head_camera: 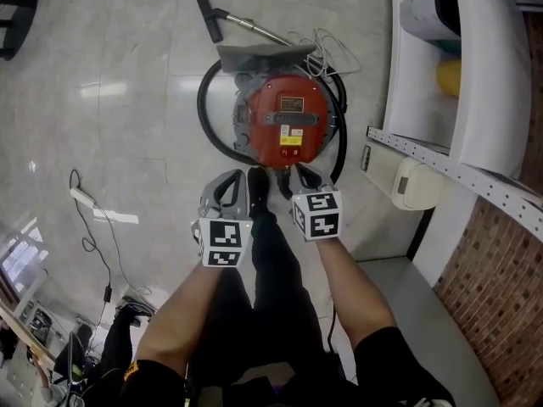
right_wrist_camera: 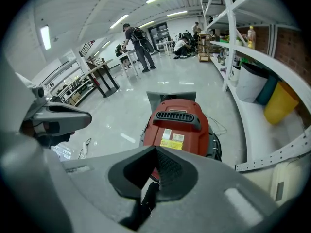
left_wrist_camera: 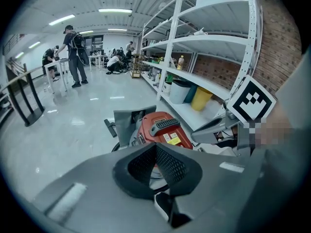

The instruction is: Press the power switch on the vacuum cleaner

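Observation:
A red canister vacuum cleaner point(head_camera: 288, 121) sits on the pale floor, with a black handle grille and a yellow label on top. Its black hose point(head_camera: 208, 117) loops around it, and the wand point(head_camera: 246, 25) lies beyond. I cannot pick out the power switch. My left gripper point(head_camera: 227, 189) hovers just short of the vacuum's near left side, jaws shut and holding nothing. My right gripper point(head_camera: 303, 176) hangs at the near right edge, also shut and holding nothing. The left gripper view shows the vacuum point(left_wrist_camera: 163, 129) past the closed left gripper point(left_wrist_camera: 155, 147). The right gripper view has the vacuum point(right_wrist_camera: 177, 125) right ahead of the right gripper point(right_wrist_camera: 156, 152).
White metal shelving point(head_camera: 475, 75) runs along the right, with a yellow container point(head_camera: 448, 76) on it and a white box point(head_camera: 416, 183) at its foot. A power strip with a cable point(head_camera: 85, 197) lies on the floor at left. My black shoe point(head_camera: 259, 185) stands between the grippers. People point(left_wrist_camera: 75, 57) stand far off.

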